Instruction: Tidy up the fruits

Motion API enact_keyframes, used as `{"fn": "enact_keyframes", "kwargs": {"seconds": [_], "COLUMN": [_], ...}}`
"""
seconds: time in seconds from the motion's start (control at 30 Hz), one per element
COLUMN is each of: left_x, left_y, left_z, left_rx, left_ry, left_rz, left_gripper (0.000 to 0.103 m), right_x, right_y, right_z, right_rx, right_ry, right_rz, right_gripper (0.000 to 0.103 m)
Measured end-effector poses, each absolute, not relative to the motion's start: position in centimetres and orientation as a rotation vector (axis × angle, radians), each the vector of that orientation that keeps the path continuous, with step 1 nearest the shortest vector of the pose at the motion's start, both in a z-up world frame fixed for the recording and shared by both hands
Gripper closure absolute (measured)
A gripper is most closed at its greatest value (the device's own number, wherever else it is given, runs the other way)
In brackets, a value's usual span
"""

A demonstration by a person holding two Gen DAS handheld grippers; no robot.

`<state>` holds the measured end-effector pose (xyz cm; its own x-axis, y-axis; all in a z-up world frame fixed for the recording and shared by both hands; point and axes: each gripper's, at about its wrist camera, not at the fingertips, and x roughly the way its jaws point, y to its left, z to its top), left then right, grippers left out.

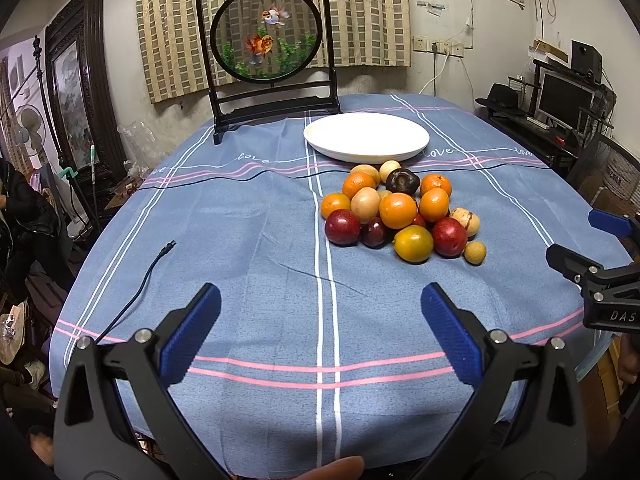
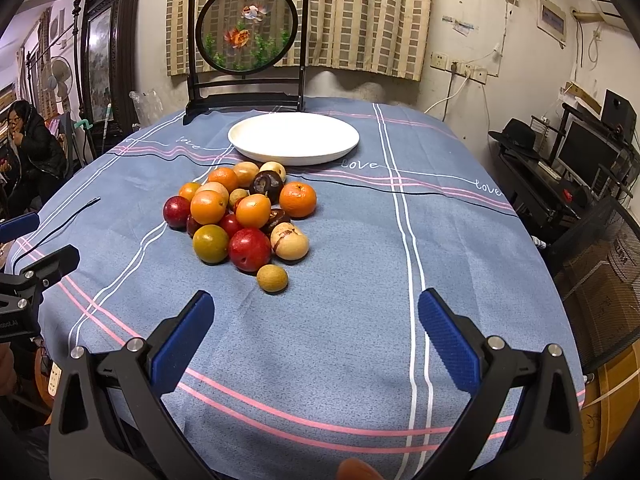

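The fruit pile (image 2: 240, 220) is heaped on the tablecloth (image 2: 360, 280), just before the white plate (image 2: 294, 138). Left gripper (image 1: 320, 312) and right gripper (image 2: 316, 316) are held wide apart, nothing gripped, well short of the pile. Inner fruits are partly hidden.

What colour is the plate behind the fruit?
Plain white plate; clearest in the right wrist view.

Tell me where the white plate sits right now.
The white plate sits on the tablecloth just behind the fruit pile, in front of the goldfish screen.
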<state>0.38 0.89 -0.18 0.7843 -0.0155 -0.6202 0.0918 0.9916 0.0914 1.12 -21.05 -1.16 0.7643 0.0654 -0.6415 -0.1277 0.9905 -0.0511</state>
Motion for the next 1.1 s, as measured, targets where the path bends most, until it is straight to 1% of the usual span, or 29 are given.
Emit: {"fn": "enact_keyframes", "kwargs": {"seconds": [1.1], "left_x": [0.17], "left_y": [0.95], "left_z": [0.14], "left_rx": [0.116], "left_ry": [0.664], "left_rz": [-0.060], "left_gripper": [0.002], "right_x": [1.11], "right_y": [-20.79], "right_z": [-1.12], "right_rx": [-0.096], "right_ry": [0.691], "right_rz": [0.107], "right_gripper": [0.001]}}
